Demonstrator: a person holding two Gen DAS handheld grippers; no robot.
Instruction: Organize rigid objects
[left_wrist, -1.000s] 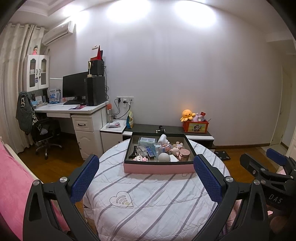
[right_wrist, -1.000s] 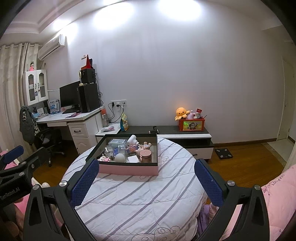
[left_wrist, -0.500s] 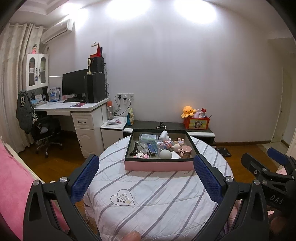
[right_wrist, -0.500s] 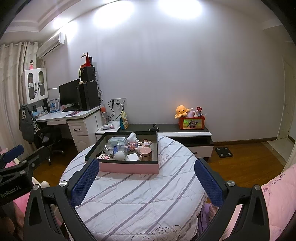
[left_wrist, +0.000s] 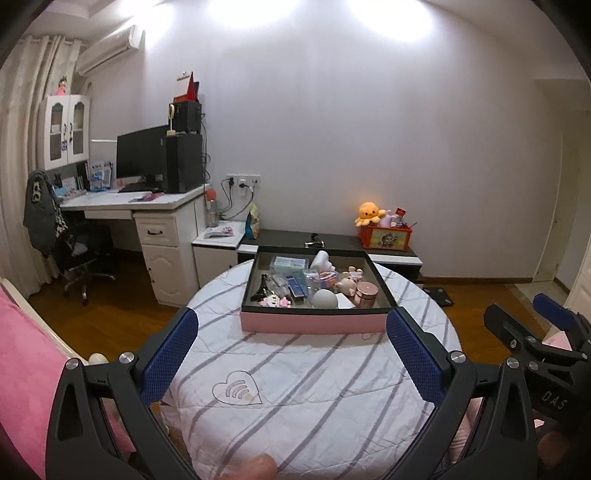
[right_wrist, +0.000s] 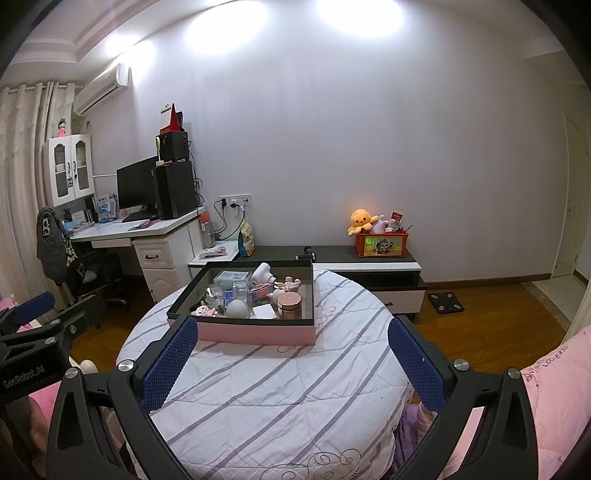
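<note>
A pink box with a dark rim (left_wrist: 317, 324) (right_wrist: 255, 334) stands on the far half of a round table with a striped white cover (left_wrist: 303, 387) (right_wrist: 280, 398). It holds several small items: a white ball (left_wrist: 325, 298), a rose-gold jar (left_wrist: 366, 294) (right_wrist: 289, 304), a pink pig figure (left_wrist: 345, 285), a clear case (left_wrist: 290, 263), a white bottle (right_wrist: 263, 272). My left gripper (left_wrist: 291, 343) is open and empty, in front of the box. My right gripper (right_wrist: 291, 349) is open and empty, also short of the box. Each gripper shows at the edge of the other's view.
A white desk with monitor and speakers (left_wrist: 147, 199) and an office chair (left_wrist: 81, 254) stand at the left. A low black-and-white cabinet (right_wrist: 369, 266) with a red toy box (right_wrist: 382, 243) runs along the wall. Pink bedding (right_wrist: 546, 398) lies at the right, wooden floor around.
Both views have shifted a little: the box and table sit slightly lower and closer in frame. Both grippers stay open and empty.
</note>
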